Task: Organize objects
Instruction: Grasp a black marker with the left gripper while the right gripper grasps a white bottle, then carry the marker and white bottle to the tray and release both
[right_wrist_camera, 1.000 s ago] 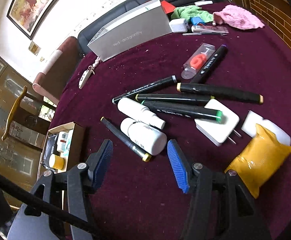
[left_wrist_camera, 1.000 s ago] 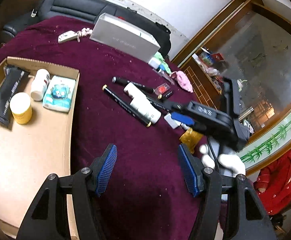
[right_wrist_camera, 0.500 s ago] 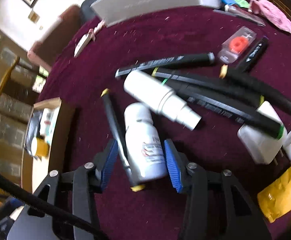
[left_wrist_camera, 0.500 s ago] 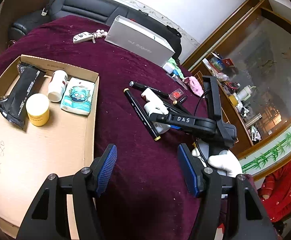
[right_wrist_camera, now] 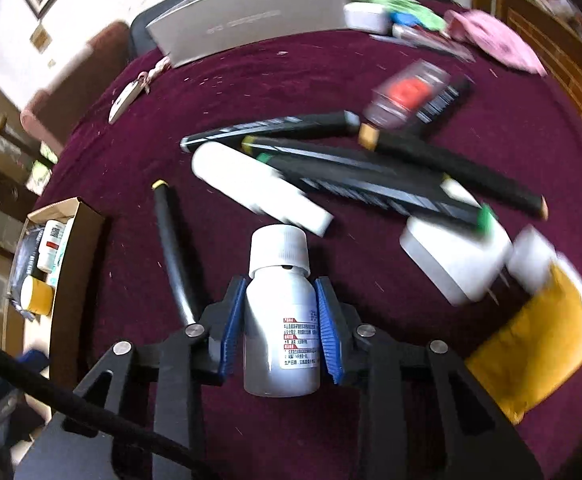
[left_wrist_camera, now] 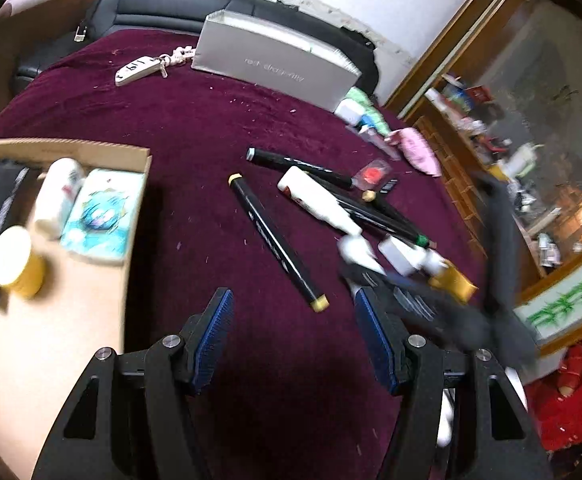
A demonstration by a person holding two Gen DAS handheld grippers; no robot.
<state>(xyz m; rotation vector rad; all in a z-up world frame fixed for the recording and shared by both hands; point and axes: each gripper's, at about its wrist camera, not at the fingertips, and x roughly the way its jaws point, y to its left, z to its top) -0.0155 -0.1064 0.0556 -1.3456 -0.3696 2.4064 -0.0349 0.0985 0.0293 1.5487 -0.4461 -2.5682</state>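
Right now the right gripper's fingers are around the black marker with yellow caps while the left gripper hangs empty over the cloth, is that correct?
Not quite. The right gripper has its fingers closing around the white pill bottle, as the right wrist view shows; the black marker with yellow caps lies just beside it on the cloth. The left gripper does hang empty over the cloth.

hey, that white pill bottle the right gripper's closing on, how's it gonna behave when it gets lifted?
The white pill bottle looks like rigid plastic, so it probably won't squash as the right gripper jaws close on its sides. Its smooth round body may twist or slip between them. Set down on its side, it would likely roll.
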